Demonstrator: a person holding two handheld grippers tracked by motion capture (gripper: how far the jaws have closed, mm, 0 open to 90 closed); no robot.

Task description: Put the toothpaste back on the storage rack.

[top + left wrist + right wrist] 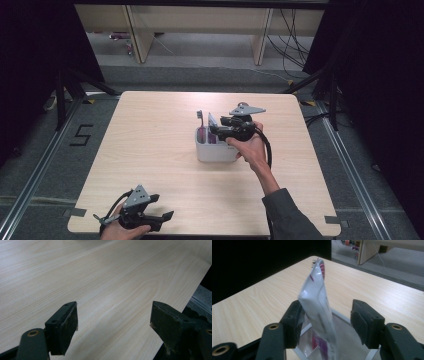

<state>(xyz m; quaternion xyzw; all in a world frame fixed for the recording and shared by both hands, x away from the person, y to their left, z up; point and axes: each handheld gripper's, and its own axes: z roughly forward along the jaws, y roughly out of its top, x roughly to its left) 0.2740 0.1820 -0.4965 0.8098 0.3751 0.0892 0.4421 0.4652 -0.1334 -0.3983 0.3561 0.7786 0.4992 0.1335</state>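
The right gripper [325, 323] has its jaws apart, with a white tube [318, 307] standing between them: the tube leans against or sits just beside the jaw at the left of the right gripper view, while a clear gap separates it from the other jaw, so no pad is pressing on it. No earlier grip is needed to judge how it handles: it looks like a light, soft squeeze tube of plastic, glossy and likely slippery, flattened to a crimped seal at the top (with red stripes there) and rounder lower down, where purple print shows. A hold across the flat faces near the middle seems safest; pinching the crimped tip would let it swing, and a hard squeeze low down could dent it. Its lower end stands inside a white holder [216, 149] near the middle of the table [150, 150], and a dark toothbrush [200, 120] rises from the same holder beside it. At the near edge of the table the left gripper [113, 322] rests with its jaws wide apart, nothing between them but bare wood.
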